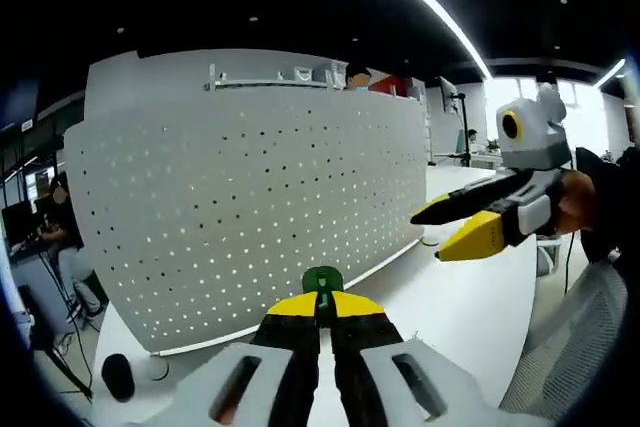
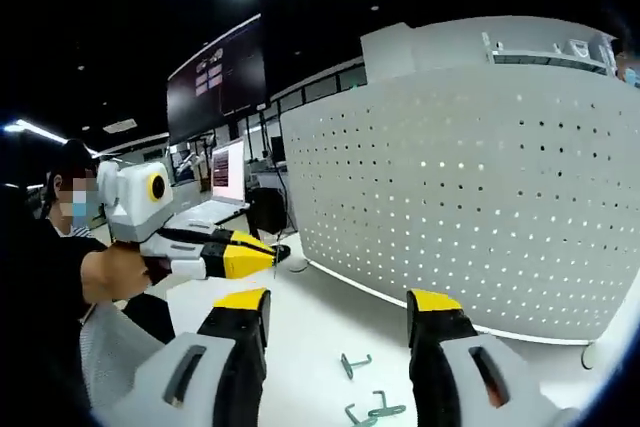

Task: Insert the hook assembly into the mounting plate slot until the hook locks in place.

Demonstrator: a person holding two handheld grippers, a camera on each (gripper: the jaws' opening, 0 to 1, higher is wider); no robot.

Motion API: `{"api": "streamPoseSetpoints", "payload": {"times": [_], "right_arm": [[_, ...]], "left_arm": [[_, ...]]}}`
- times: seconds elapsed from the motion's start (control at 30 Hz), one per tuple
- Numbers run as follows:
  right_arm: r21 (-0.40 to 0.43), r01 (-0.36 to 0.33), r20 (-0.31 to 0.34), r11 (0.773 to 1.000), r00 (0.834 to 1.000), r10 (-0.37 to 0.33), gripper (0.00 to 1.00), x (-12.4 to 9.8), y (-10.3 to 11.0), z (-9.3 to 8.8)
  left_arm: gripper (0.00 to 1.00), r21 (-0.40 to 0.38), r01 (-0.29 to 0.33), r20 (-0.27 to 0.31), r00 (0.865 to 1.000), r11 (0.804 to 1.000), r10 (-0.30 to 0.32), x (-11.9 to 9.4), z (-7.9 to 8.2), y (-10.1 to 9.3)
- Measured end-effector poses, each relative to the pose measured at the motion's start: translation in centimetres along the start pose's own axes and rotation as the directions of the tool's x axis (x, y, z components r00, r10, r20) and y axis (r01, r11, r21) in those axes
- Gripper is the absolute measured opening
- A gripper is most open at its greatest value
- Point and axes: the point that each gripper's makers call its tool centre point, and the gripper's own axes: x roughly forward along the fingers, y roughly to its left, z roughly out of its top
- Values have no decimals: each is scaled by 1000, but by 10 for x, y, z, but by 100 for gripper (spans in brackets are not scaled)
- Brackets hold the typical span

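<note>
The left hand-held gripper [image 1: 322,309] is closed on a small green hook [image 1: 322,280], light and stiff by the look of it and best pinched by its base, facing the white pegboard [image 1: 250,207], while the right hand-held gripper [image 2: 338,305] hangs open over spare wire hooks [image 2: 355,363] on the worktop [image 2: 310,337].

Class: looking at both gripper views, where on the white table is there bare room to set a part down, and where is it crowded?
Bare: the table between the pegboard foot and the right gripper. Crowded: the metal hooks lying between its open jaws. In the left gripper view, the left gripper holds a green part before the pegboard.
</note>
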Motion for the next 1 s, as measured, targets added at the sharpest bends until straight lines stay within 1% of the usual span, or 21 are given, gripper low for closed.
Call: {"api": "streamPoseSetpoints", "payload": {"times": [0.13,0.2,0.23,0.27,0.3,0.37,0.43,0.47,0.53,0.57,0.6,0.67,0.77,0.83,0.87,0.9,0.97,1.0], "right_arm": [[-36,47,3,998,999,-46,71,-6,-6,-3],[-50,92,-2,994,996,-93,76,-9,-11,-7],[-65,127,16,990,992,-126,80,-11,-15,-7],[-60,133,25,989,991,-131,83,-11,-14,-7],[-45,140,31,989,990,-138,84,-13,-13,-10],[-35,156,35,987,987,-155,85,-15,-13,-13],[-40,194,53,980,980,-191,84,-18,-15,-14],[-41,221,88,974,972,-217,82,-21,-15,-11],[-37,232,126,972,966,-226,80,-24,-12,-9],[-35,243,149,969,960,-236,80,-26,-11,-7],[-47,240,162,970,960,-230,80,-26,-6,-9],[-72,243,155,967,961,-230,81,-25,-1,-15],[-101,235,145,967,965,-219,82,-22,2,-18],[-107,234,157,966,964,-216,81,-23,2,-15],[-113,243,176,963,959,-222,81,-24,1,-11],[-120,249,189,961,956,-224,81,-26,0,-9],[-125,252,197,960,954,-225,80,-28,-1,-7],[-123,254,210,959,952,-225,80,-29,-1,-5]], "left_arm": [[3,-7,-30,18,999,1000,30,2,13,15],[3,-15,-52,37,998,999,52,5,22,25],[3,-20,-64,49,997,998,65,6,29,31],[3,-22,-73,60,995,997,74,6,34,35],[3,-25,-83,72,994,996,84,8,40,41],[3,-31,-97,89,991,995,99,9,48,48],[3,-44,-107,106,988,993,112,12,56,56],[3,-53,-110,114,987,992,116,13,60,59],[3,-66,-125,133,982,990,133,15,68,67],[3,-68,-131,140,980,989,139,15,72,70],[3,-75,-138,151,977,988,148,16,78,74],[3,-78,-150,167,973,986,161,18,85,79],[3,-82,-172,197,963,982,185,21,100,88],[3,-84,-185,219,955,979,199,24,111,94],[3,-84,-197,233,949,977,211,26,118,97],[3,-80,-205,241,946,976,218,27,121,100],[3,-81,-221,254,938,972,235,31,128,105],[3,-82,-226,257,936,971,239,32,130,106]]}}
